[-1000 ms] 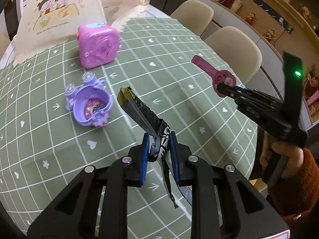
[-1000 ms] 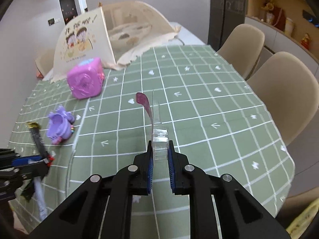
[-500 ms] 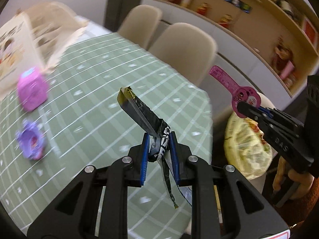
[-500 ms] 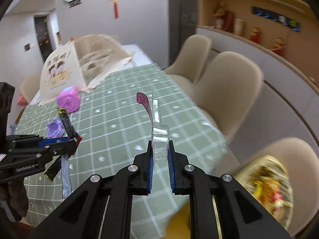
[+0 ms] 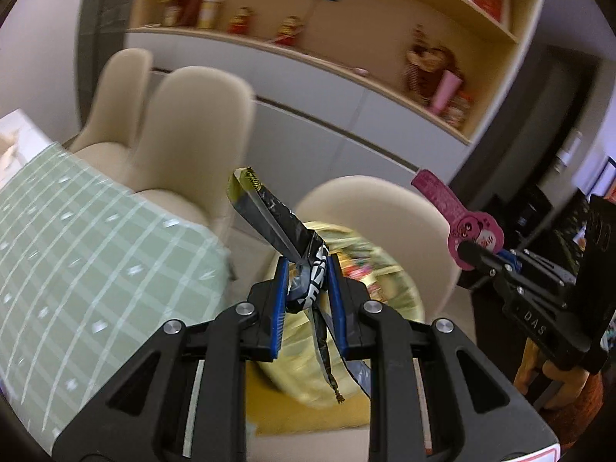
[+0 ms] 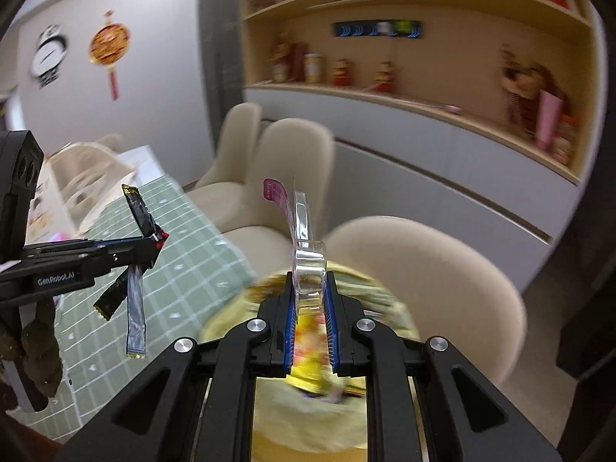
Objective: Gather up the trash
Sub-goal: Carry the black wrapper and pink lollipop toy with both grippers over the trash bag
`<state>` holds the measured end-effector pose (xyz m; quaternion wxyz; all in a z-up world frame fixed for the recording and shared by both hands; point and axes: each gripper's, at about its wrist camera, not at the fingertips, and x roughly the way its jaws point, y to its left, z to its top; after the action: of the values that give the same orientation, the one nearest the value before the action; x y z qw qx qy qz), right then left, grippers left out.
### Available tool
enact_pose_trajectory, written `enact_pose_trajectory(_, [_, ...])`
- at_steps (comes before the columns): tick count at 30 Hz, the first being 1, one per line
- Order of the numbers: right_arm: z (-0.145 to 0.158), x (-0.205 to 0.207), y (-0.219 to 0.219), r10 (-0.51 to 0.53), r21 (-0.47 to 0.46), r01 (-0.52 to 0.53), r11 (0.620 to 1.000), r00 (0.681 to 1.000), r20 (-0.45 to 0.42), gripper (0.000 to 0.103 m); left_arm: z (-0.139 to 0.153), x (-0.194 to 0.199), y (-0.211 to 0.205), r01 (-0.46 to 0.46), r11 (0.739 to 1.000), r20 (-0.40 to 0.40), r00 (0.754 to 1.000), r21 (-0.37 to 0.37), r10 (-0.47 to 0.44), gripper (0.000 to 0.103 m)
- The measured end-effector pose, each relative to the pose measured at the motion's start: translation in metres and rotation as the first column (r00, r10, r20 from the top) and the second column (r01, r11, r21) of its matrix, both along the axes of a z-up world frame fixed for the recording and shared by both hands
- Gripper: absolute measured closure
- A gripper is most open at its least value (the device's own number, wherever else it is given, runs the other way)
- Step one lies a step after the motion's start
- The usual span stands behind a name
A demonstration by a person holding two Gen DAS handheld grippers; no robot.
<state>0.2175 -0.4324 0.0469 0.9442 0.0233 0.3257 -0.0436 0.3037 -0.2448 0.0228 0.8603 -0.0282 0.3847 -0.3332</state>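
Transport step is proceeding. Left gripper (image 5: 306,269) is clamping a black snack wrapper (image 5: 277,223); right gripper (image 6: 310,296) is clamping clear blister packaging (image 6: 304,254). Both are hanging over what appears, though blurred, a yellow-lined trash bin (image 5: 369,269). Next: releasing above its mouth.

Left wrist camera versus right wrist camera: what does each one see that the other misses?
Only the left view shows the round pink face of the pink card in the right gripper. Only the right view shows a wall clock, a red hanging ornament and the card's clear plastic. Both show the dark wrapper in the left gripper, the chairs, the shelves and the trash bag.
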Motion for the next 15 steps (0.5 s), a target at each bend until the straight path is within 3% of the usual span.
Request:
enact_pose_trajectory(7, [-0.012,-0.013,-0.055,-0.096,0.062,0.095,0.994,0.995,0.000,0.089,-0.016,0.006,-0.067,0.117,0.993,-0.027,0.993,-0.029,-0.118,0.084])
enact_pose_trajectory(15, [-0.033,-0.014,-0.076,-0.113,0.084,0.115,0.990,0.993,-0.018,0.089,-0.052,0.028,-0.121,0.145,0.989,-0.087,0.986,0.040,-0.141,0.084])
